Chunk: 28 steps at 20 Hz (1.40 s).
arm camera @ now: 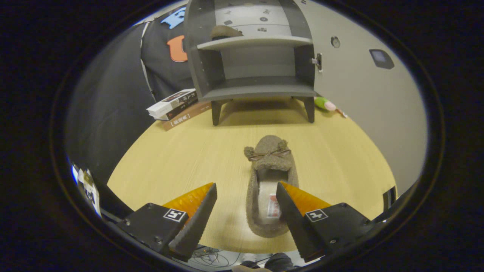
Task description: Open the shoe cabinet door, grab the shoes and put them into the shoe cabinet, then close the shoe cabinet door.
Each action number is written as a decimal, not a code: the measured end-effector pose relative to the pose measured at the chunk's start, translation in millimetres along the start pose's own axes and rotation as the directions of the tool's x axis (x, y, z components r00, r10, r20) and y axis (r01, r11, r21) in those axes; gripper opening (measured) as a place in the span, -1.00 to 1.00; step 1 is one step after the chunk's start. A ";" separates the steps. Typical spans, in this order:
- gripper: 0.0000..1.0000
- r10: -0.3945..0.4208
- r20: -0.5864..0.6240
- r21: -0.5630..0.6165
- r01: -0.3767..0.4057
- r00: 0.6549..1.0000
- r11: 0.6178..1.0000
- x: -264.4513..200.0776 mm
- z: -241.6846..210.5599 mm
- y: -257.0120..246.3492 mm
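- Gripper (246,189): fingers spread wide apart, pinching nothing, poised over the near part of the wooden table (181,151).
- Slipper (269,185): fuzzy brown shoe with a small bow and two pom-poms on the toe, lying flat on the table, toe pointing away toward the cabinet; heel end reaching into the gap between the fingers, nearer the right-hand finger, whose inner edge overlaps the slipper's side in the view; contact there cannot be told.
- Slipper opening: pale insole visible, bearing a small label.
- Shoe cabinet (257,60): grey, on short legs, standing at the far side of the table, well beyond the slipper; interior exposed, with an upper shelf and a lower shelf.
- Second slipper (225,32): same brown fuzzy kind, resting on the upper shelf toward its left side.
- Cabinet door (351,75): pale panel swung open to the right of the carcass, hinge (318,61) visible at the carcass edge, round knob (335,41) on its face.
- Stack of books (177,107): lying on the table just left of the cabinet's front left leg.
- Small green and pink toy (325,104): on the table beside the cabinet's right leg, under the open door.
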State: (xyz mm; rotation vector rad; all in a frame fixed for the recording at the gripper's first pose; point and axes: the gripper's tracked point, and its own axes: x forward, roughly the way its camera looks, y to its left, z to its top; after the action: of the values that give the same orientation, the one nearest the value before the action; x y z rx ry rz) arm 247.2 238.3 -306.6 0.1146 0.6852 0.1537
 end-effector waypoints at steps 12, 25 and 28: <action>0.38 -0.006 -0.073 0.070 0.012 0.997 0.997 79.4 18.3 -10.5; -0.86 0.069 0.015 0.047 -0.070 0.997 0.996 23.9 77.9 9.5; -0.87 0.083 0.107 -0.001 -0.084 0.991 0.996 -12.7 126.7 22.0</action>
State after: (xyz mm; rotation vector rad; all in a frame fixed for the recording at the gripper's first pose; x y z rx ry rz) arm 316.0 250.7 -197.9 0.1541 0.5737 0.2251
